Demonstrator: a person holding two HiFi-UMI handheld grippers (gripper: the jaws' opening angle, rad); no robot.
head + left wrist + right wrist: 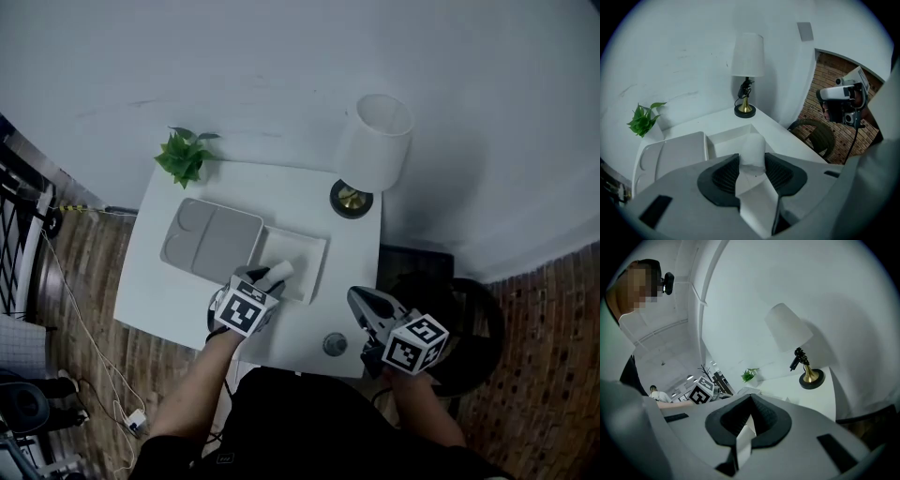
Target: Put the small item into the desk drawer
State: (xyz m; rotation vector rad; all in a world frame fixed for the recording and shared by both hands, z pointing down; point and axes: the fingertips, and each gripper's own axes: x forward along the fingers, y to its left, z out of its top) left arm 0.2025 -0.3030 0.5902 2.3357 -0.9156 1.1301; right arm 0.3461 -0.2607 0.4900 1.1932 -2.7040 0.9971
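A small white cylinder (753, 147) sits between the pads of my left gripper (752, 158), which is shut on it. In the head view the left gripper (272, 277) holds the cylinder (280, 272) over the near edge of a shallow white tray (302, 246) on the white desk (159, 281). A round grey drawer knob (335, 344) shows at the desk's front edge. My right gripper (357, 299) hovers just right of the knob, its jaws together with nothing in them, and it (750, 397) points level across the desk top.
A grey two-part tray (211, 239) lies left of the white tray. A small green plant (183, 156) stands at the back left corner, and a white-shaded lamp (375, 141) with a brass base (352, 199) at the back right. A dark round chair (464, 323) stands right of the desk.
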